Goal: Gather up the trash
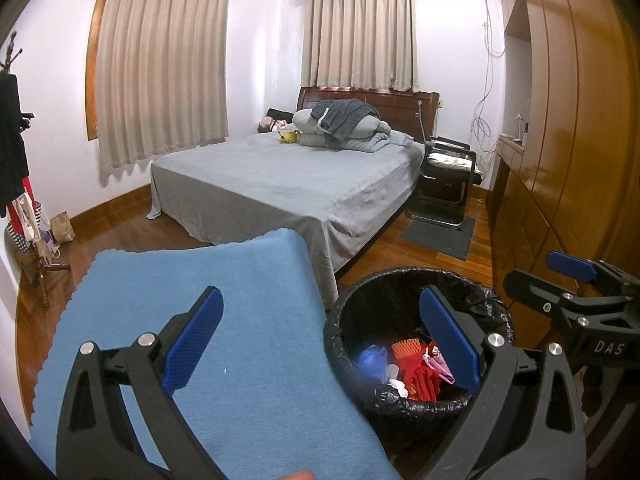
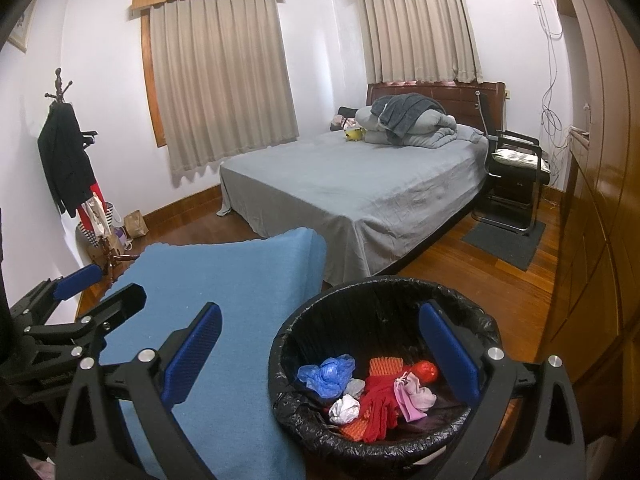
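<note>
Beside the blue cloth-covered table (image 2: 224,280) stands a round bin lined with a black plastic bag (image 2: 460,300); its rim sits just beside the table edge; inside lie a crumpled blue plastic bag (image 2: 328,372), a crumpled white paper ball (image 2: 345,409), a red glove (image 2: 378,404), a pink cloth pouch (image 2: 408,396), an orange ribbed piece (image 2: 385,366) and a red round object (image 2: 425,371); the left hand-held gripper (image 1: 320,344) hangs with its blue-padded fingers (image 1: 196,340) spread wide, one over the table and one over the bin, gripping nothing; the right hand-held gripper (image 2: 320,356) is likewise spread and empty, straddling the table edge and the bin; behind them stand a bed under a grey sheet (image 2: 360,192), a black metal-framed chair (image 2: 516,168) and a wooden coat rack with dark clothing (image 2: 64,152); a wooden wardrobe wall (image 1: 568,128) runs along the right.
</note>
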{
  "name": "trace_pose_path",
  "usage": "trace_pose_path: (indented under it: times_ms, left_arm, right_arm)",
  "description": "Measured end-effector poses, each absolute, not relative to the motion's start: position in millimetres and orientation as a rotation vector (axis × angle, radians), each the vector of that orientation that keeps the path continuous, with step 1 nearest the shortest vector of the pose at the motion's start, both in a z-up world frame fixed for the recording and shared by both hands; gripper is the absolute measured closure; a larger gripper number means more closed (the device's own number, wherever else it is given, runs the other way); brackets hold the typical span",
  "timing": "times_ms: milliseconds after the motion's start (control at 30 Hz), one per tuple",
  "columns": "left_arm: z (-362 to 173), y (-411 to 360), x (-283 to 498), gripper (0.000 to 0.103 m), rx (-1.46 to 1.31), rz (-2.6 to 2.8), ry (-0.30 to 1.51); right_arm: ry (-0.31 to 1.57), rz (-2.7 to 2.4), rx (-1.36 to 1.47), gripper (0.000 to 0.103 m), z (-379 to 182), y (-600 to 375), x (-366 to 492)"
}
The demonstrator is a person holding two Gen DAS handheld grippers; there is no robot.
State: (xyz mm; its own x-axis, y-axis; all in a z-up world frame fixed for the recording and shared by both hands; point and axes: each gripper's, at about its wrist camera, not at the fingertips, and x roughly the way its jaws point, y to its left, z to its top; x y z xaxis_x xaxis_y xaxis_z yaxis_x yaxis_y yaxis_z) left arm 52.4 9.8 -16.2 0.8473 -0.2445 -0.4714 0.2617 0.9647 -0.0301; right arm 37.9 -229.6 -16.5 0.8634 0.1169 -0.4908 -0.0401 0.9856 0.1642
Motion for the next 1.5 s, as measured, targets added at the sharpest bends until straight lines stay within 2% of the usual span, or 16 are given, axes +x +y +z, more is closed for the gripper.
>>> trace_pose_path:
  times_ms: [1500]
  left_arm:
    - [-15.5,10.2,51.8,0.007,0.037,-0.266,0.491]
  right_arm:
    - [0.53,0.089,0.152,0.006,-16.7,-223.2,40.3]
